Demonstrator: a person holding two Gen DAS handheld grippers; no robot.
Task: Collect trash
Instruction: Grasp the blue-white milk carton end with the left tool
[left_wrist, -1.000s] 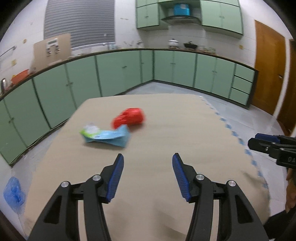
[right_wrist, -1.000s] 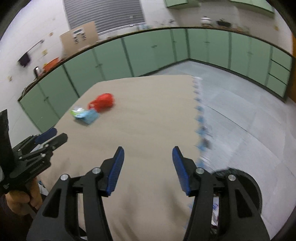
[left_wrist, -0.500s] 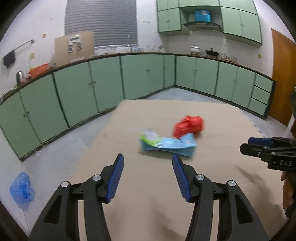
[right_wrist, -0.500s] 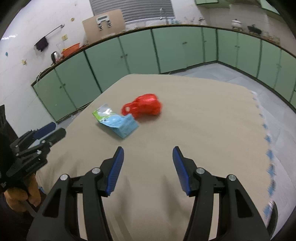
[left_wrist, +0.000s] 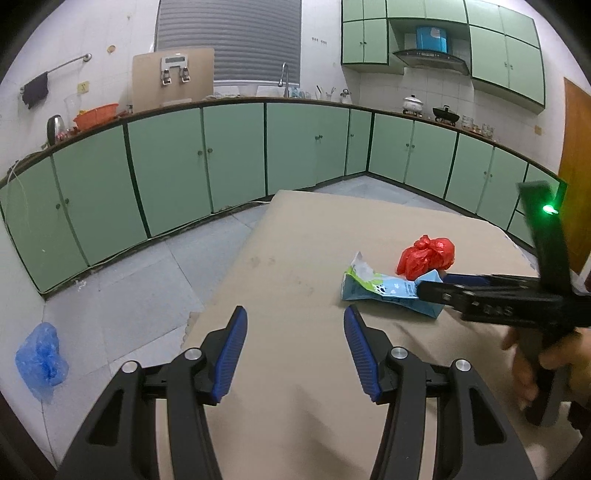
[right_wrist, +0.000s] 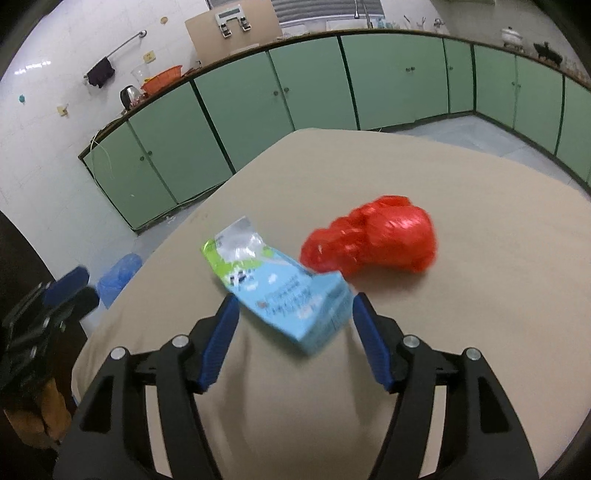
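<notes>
- Left wrist view, far left: we see grey floor tiles with a blue plastic bag (left_wrist: 41, 353) lying on them, and green cabinets (left_wrist: 166, 162) curving along the wall behind.
- At centre, the beige table (left_wrist: 295, 258) has its left edge running from the lower middle up toward the cabinets; the stretch ahead of our left gripper (left_wrist: 293, 325) is bare, and its blue pads stand apart with nothing between them.
- At right in that view, the light-blue carton (left_wrist: 384, 290) lies flat on the table, its torn silver-and-green top pointing left, with the red plastic bag (left_wrist: 426, 255) just behind it.
- Our right gripper (left_wrist: 432, 286) reaches in from the right edge, its tip at the carton's right end; a hand (left_wrist: 535, 363) holds its grip.
- Right wrist view: the table's rounded edge falls away at left, toward our other gripper.
- At centre, the carton (right_wrist: 291, 295) sits between the right gripper's (right_wrist: 293, 314) pads; the jaws have just been opening, with gaps on both sides.
- Further right, the crumpled, glossy red bag (right_wrist: 373, 242) is blurred, with open tabletop beyond it.
</notes>
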